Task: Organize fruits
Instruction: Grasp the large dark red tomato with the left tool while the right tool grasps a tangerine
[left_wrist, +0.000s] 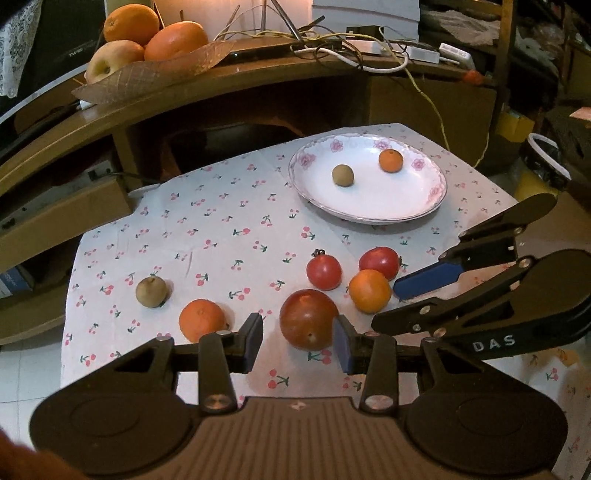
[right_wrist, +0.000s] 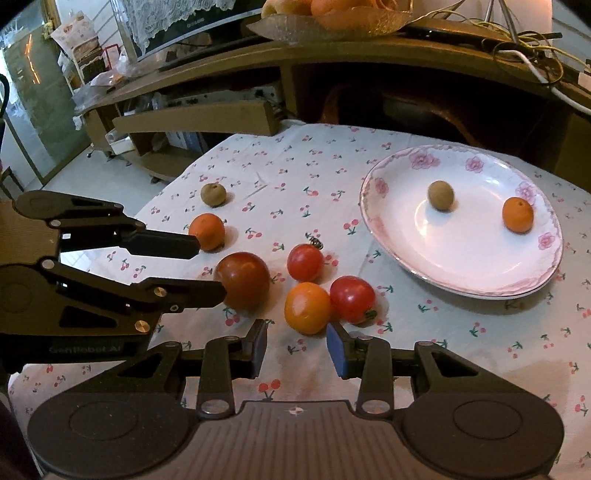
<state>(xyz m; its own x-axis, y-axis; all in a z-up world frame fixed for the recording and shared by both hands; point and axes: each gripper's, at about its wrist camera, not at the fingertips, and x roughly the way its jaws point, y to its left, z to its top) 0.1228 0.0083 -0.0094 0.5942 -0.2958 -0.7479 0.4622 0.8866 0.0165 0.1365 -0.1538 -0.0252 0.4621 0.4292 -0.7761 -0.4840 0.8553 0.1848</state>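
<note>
While both grippers hang low over the cherry-print cloth, these lines say how the step can go well.

Left side of the worktop (left_wrist: 221, 206): a small brown fruit (left_wrist: 151, 291) and an orange (left_wrist: 202, 319) lie apart from the others, not yet on the plate.

Left gripper (left_wrist: 298, 339): its fingers are open and hold nothing; the dark red fruit (left_wrist: 308, 319) sits just ahead, close to the right pad. I judge this is its target. It should move a little to the right so the fruit is in the middle before closing.

Middle group: two red tomatoes (right_wrist: 305, 262) (right_wrist: 352, 299) and a second orange (right_wrist: 307, 307) lie tight together, the orange touching one tomato.

Right gripper (right_wrist: 297, 345): the fingers are open and empty, and the second orange lies just ahead of the gap. It should close slowly, because a finger can push the touching tomato and make it roll.

Risk: the two grippers are near each other over the same group, so one should wait.

Plate (right_wrist: 480, 288): at the far right, it holds already one brown fruit (right_wrist: 440, 195) and one small orange (right_wrist: 518, 215), with free room between them for more.
</note>
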